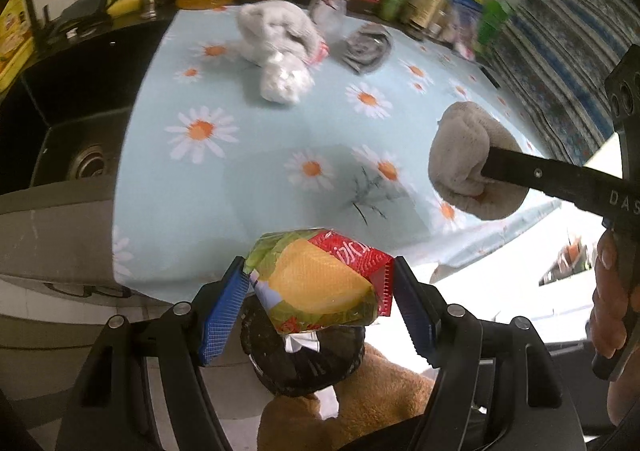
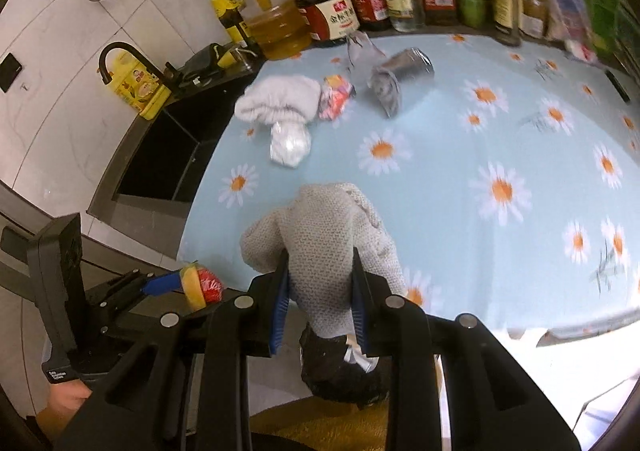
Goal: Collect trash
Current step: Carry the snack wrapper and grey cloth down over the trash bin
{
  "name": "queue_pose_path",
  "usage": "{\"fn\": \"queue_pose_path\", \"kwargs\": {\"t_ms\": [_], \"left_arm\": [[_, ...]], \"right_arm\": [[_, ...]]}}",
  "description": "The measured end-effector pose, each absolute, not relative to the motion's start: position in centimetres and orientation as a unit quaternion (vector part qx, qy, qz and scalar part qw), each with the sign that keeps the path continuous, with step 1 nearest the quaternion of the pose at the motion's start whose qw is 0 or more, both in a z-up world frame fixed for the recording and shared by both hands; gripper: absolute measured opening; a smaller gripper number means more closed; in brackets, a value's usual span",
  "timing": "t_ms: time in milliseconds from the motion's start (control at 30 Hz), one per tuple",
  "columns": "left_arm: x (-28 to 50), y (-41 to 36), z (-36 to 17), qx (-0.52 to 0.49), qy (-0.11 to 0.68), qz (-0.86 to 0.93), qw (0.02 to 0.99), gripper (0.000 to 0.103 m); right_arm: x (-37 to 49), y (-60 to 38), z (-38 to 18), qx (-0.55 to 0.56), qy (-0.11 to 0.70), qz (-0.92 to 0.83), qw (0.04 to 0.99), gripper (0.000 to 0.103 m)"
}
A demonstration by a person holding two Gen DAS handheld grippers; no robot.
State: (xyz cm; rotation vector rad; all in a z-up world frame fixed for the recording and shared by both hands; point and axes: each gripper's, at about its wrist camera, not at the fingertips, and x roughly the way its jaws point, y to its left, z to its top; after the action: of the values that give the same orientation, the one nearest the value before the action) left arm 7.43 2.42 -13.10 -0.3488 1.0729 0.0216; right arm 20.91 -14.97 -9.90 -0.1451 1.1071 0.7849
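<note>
A crinkly snack wrapper [image 1: 320, 279], judged light and slippery, was clamped across its middle by the left claw [image 1: 318, 307]. A soft knitted rag [image 2: 324, 251], judged limp, was pinched at its bunched middle by the right claw [image 2: 320, 303].

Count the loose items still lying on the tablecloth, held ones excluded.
4, maybe more hidden: a white sock back left, a foil ball just in front of it, a red wrapper beside the sock, and a grey sock further right.
</note>
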Motion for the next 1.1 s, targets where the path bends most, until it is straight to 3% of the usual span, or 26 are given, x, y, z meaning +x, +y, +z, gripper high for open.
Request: {"fn": "queue_pose_path", "kwargs": {"t_ms": [400,1100], "left_arm": [[5.6,0.8,-14.8,-0.134,0.543,-0.022,0.829,0.070],[4.8,-0.9,-20.7,-0.146,0.604,-0.037,0.782,0.070]], "right_arm": [[16.6,-17.4,-13.4,-0.022,0.546,0.344,0.764,0.029],[16.4,-19.1,-18.9,-0.010,0.614,0.316,0.723,0.030]]}}
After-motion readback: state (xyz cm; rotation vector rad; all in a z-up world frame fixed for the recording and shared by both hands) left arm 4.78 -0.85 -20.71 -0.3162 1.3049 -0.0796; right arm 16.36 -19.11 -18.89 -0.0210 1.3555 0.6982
